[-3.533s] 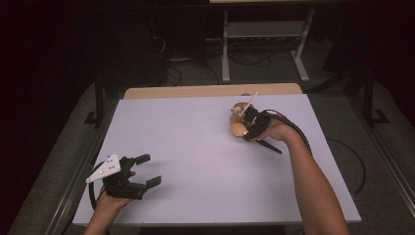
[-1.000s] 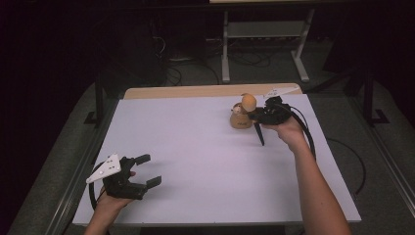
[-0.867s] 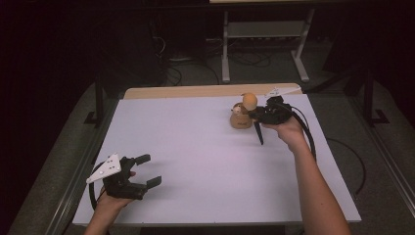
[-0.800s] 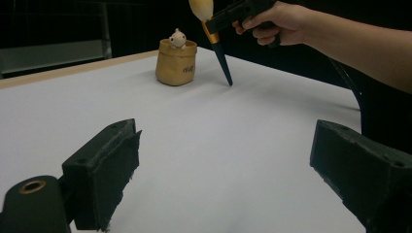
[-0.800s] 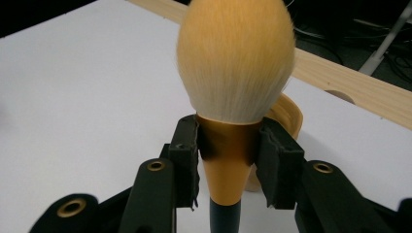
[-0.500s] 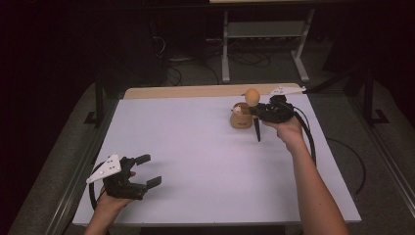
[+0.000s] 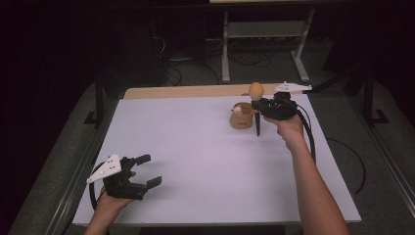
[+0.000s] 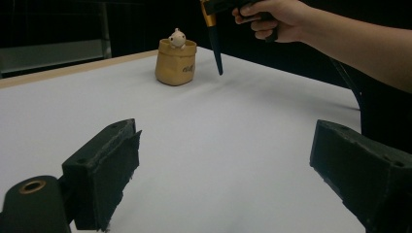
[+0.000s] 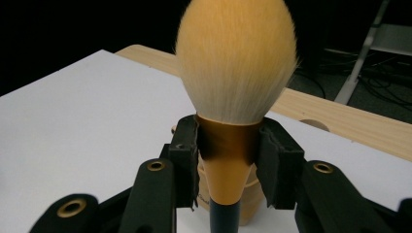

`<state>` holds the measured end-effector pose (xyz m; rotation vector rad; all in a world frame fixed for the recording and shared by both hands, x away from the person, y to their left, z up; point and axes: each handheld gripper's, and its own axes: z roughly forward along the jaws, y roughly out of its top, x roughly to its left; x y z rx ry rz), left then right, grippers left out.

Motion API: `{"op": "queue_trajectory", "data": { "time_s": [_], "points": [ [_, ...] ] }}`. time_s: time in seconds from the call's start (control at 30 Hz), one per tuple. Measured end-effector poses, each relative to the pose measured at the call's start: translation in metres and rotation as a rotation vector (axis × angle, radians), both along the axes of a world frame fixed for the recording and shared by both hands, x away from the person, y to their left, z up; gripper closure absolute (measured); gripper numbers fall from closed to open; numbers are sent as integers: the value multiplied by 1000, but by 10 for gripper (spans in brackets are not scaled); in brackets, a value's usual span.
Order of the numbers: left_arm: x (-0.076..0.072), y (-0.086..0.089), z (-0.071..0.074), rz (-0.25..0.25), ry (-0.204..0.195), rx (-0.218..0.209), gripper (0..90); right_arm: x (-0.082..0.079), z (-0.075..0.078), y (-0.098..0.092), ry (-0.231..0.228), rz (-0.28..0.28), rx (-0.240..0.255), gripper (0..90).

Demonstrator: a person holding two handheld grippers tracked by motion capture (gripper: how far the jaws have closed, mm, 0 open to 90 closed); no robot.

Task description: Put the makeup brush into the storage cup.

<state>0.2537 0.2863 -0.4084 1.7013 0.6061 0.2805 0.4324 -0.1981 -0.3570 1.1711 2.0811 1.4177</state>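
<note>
A makeup brush (image 7: pixel 256 98) with a tan fluffy head, gold ferrule and black handle stands upright in the air, head up, handle tip pointing down just right of a small tan pot (image 7: pixel 242 116). My right gripper (image 7: pixel 264 105) is shut on the brush at its gold ferrule (image 9: pixel 227 145). The pot (image 8: pixel 176 63) stands on the white table with a small pale figure (image 8: pixel 177 37) poking out of its top. My left gripper (image 7: pixel 150 170) rests at the table's near left corner, open, nothing between its jaws.
The white table top (image 7: pixel 205 161) has a bare wooden strip (image 7: pixel 181 91) along its far edge. Beyond it stand a metal stand (image 7: pixel 264 34) and cables on a dark floor. A black cable (image 7: pixel 311 142) trails from the right gripper.
The right gripper has raised the brush and turned it upright, moving slightly back and right beside the pot. The left gripper has stayed where it was.
</note>
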Motion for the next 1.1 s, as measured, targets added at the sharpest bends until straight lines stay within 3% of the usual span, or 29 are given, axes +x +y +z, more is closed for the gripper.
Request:
{"op": "queue_trajectory", "data": {
  "time_s": [0.13, 1.1],
  "points": [
    [0, 0, 0, -1, 0, 0, 100, 1, 2, -2, -4, -4, 26, 624],
    [0, 0, 0, -3, 0, -4, 100, 8, 30, 0, -68, -72, 29, 623]
  ]
}}
